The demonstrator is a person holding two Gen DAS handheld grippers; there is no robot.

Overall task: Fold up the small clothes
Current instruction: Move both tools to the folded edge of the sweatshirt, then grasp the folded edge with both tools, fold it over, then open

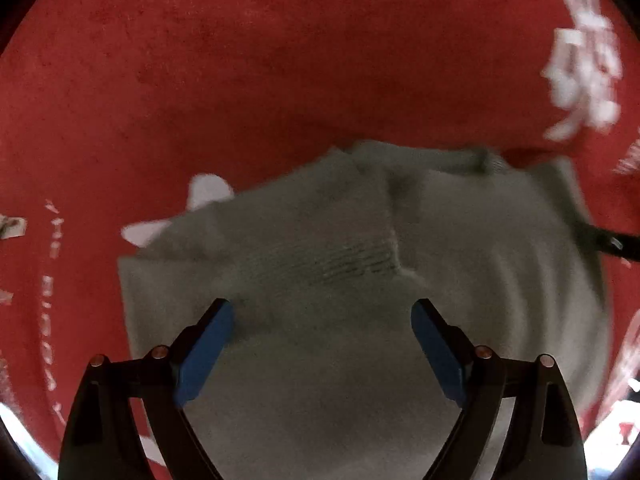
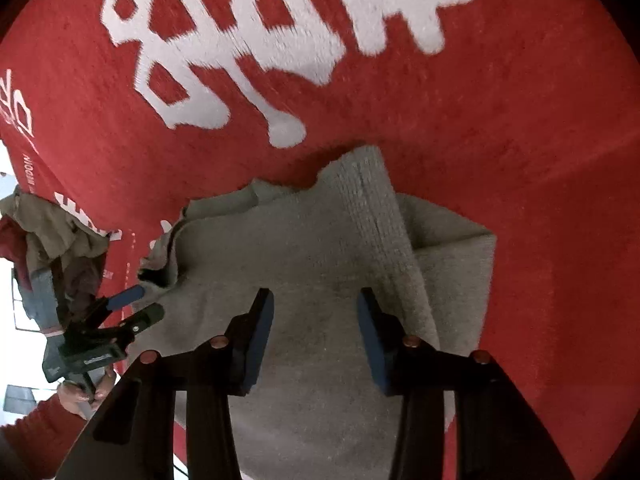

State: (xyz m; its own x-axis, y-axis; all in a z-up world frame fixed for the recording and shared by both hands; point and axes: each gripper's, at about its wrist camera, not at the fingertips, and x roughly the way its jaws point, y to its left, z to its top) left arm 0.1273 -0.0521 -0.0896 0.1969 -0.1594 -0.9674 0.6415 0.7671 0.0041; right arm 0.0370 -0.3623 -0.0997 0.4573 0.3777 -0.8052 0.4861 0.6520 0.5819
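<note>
A grey knit garment (image 1: 320, 232) lies folded on a red mat (image 1: 240, 60). In the left wrist view my left gripper (image 1: 322, 308) hovers just above it, open wide, its blue pads (image 1: 208, 348) holding nothing. The right wrist view shows the same grey garment (image 2: 312, 240) with a ribbed sleeve (image 2: 372, 208) folded across it. My right gripper (image 2: 316, 300) stands over the cloth with its jaws apart and nothing pinched. At the garment's left edge I see the left gripper (image 2: 146, 302), held by a hand (image 2: 80, 392). A finger of the right gripper (image 1: 612, 242) shows at the garment's right edge.
The red mat (image 2: 520, 120) carries large white lettering (image 2: 240, 40) beyond the garment. A pile of other clothes (image 2: 52, 228) lies at the mat's left edge, with pale floor (image 2: 12, 340) past it. White scraps (image 1: 208, 190) peek from under the garment's far left corner.
</note>
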